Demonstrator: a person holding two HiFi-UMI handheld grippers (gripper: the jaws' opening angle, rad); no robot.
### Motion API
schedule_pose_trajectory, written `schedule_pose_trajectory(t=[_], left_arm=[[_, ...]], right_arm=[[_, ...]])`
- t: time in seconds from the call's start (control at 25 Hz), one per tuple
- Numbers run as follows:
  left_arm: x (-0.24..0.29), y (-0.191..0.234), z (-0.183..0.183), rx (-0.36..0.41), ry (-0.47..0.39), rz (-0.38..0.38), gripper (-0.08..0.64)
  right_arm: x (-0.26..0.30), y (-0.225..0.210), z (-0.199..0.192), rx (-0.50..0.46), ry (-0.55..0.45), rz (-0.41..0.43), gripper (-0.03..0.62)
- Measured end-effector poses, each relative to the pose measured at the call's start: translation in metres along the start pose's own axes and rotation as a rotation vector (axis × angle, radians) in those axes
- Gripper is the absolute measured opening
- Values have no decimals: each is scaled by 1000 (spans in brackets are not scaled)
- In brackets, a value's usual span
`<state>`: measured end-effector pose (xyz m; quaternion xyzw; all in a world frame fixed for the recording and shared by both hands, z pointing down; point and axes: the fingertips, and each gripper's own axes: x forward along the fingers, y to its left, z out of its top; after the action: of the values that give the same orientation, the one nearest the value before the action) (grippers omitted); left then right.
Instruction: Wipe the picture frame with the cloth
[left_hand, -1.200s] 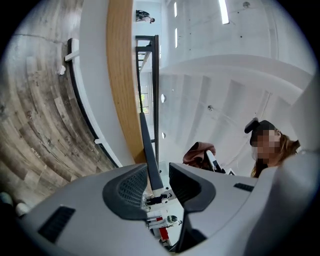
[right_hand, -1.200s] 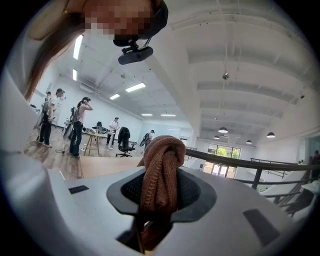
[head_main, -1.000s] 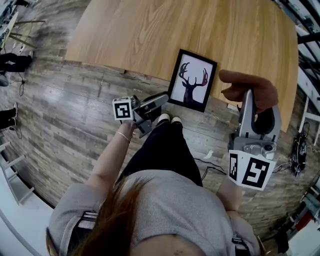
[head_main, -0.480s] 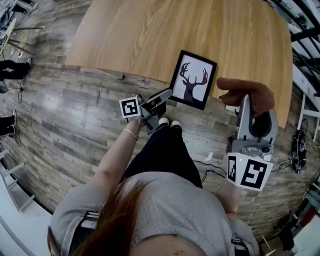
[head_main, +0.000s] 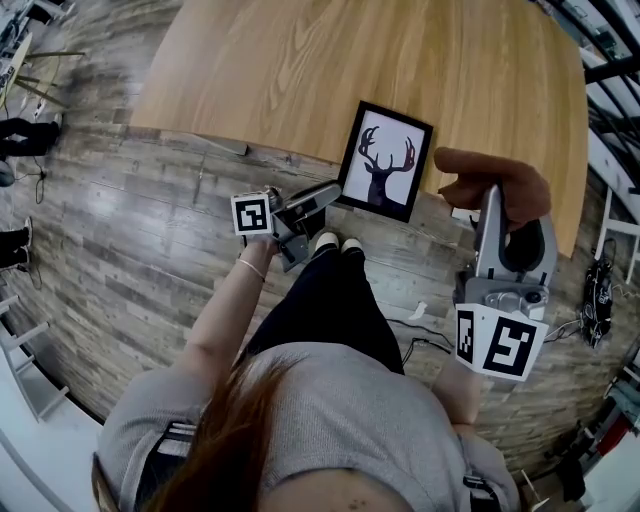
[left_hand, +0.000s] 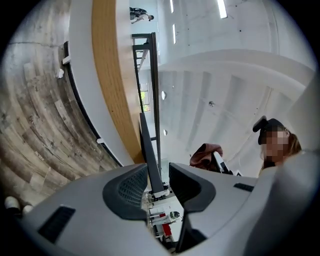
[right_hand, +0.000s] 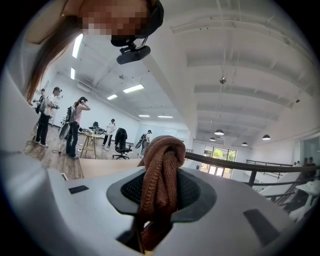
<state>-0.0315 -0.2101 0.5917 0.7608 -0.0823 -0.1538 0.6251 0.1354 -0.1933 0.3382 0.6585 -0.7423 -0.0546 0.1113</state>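
A black picture frame (head_main: 385, 160) with a deer silhouette hangs over the near edge of the wooden table (head_main: 300, 60). My left gripper (head_main: 330, 195) is shut on the frame's lower left edge. In the left gripper view the frame (left_hand: 148, 145) shows edge-on as a thin dark strip pinched in the left gripper (left_hand: 157, 185). To the frame's right, my right gripper (head_main: 493, 195) is shut on a bunched brown knitted cloth (head_main: 495, 175). Seen from the right gripper view, the cloth (right_hand: 160, 170) sticks up out of the right gripper (right_hand: 161, 195). Cloth and frame are apart.
The table's long edge (head_main: 230, 145) runs just ahead of the person's shoes (head_main: 338, 242) on the plank floor. Cables and a white scrap (head_main: 417, 310) lie on the floor at the right. Several people stand at desks (right_hand: 75, 125) far behind.
The left gripper and the frame wavered a little to the right and back. The right gripper and the cloth stayed where they were.
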Motion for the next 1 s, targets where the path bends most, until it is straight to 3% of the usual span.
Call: schedule_pose_trajectory(t=[0.12,0.28,0.72,0.88,1.0], left_arm=[[1,-4,0,-31,-7,-59,123],[1,-5,0,-45,8,-108,189],[-22,8,8,-62,-66,-56,196],[-46,-2,16,16,-100,13,195],[-53,-42,34,248,-111,73,195]], right_arm=[[3,4,-3,2,5,9,133],[7,11,-4,3,11,22,133],[5,18,-11,16,24,38,133],[-1,18,-6,23,12,31,133],[-9,18,-2,40,-12,22,133]])
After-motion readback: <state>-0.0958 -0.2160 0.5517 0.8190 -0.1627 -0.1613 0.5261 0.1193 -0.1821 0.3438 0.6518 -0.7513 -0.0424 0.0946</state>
